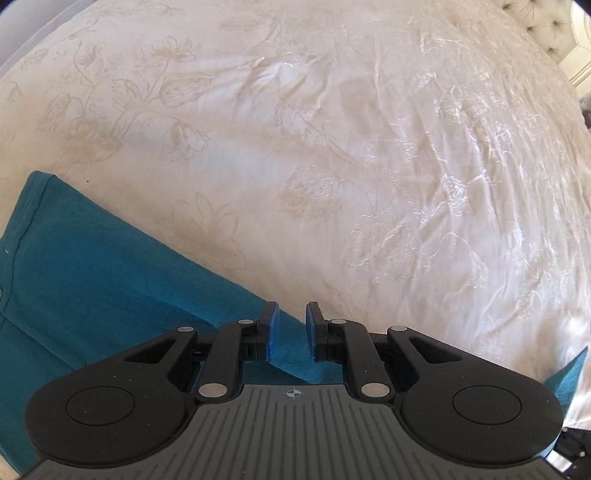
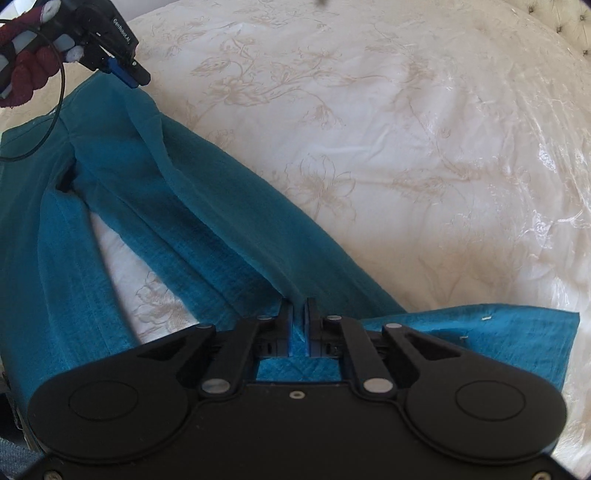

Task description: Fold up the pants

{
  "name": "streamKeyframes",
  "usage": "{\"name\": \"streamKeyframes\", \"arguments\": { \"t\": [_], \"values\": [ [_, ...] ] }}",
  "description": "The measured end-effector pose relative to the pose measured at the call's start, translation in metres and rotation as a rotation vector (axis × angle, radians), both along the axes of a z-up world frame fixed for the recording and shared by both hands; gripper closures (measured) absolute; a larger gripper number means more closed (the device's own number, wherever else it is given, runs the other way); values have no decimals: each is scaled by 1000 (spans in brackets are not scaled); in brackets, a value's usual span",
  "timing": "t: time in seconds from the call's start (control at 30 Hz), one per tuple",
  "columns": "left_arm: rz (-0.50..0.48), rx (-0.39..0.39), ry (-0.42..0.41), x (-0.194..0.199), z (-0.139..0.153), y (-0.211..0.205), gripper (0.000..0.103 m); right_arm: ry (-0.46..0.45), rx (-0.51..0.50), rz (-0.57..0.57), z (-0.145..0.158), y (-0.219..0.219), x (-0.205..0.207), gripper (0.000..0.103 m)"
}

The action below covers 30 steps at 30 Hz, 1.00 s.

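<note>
Teal pants [image 2: 192, 221] lie on a cream floral bedspread [image 2: 406, 129], legs running from upper left to the bottom. My right gripper [image 2: 299, 325] is shut on a fold of the teal fabric near the end of one leg. My left gripper [image 1: 291, 328] is open, its jaws a hand-width apart with the edge of the teal pants [image 1: 92, 266] lying between and under them. In the right wrist view the left gripper [image 2: 135, 79] sits at the top left, at the waist end of the pants, held by a red-gloved hand [image 2: 29, 77].
The bedspread [image 1: 332, 129] stretches wide to the right and far side. A tufted headboard [image 1: 535, 22] shows at the top right. A black cable [image 2: 48, 122] hangs from the left gripper over the pants.
</note>
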<state>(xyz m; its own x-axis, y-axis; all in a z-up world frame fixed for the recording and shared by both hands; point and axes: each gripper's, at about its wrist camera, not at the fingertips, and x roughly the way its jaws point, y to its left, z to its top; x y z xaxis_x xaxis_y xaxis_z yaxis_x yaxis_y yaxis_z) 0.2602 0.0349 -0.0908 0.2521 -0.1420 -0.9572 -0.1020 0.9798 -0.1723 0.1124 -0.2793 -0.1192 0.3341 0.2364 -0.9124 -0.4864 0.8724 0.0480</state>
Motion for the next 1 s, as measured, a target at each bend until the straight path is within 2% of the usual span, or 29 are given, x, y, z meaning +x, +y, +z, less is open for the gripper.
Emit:
{"name": "streamKeyframes", "arguments": {
  "t": [0.17,0.2,0.37,0.47,0.6,0.7,0.77,0.8,0.87,1.0],
  "values": [
    [-44,0,68,3,-14,-17,86,5,-3,-7,-5,4,-13,91],
    [-52,7,79,2,-17,-22,82,8,2,-15,-6,4,-15,91],
    [-41,-5,118,-3,-30,-37,80,12,18,-35,-8,1,-15,91],
    [-36,19,146,-5,-37,-45,76,9,22,-38,-8,1,-15,91],
    [-18,22,179,-11,-45,-50,75,6,32,-45,-7,0,-14,91],
    [-42,24,205,-14,-53,-58,76,5,32,-45,-7,1,-15,91],
    [-20,41,222,-15,-60,-60,99,4,32,-49,-6,2,-15,91],
    [6,30,217,-18,-61,-57,102,3,34,-52,-5,2,-16,91],
    [42,-14,174,-24,-54,-50,102,-4,37,-64,-1,3,-19,91],
    [20,-24,75,-40,-24,-45,102,-24,62,-100,12,3,-27,91]
  ]
}}
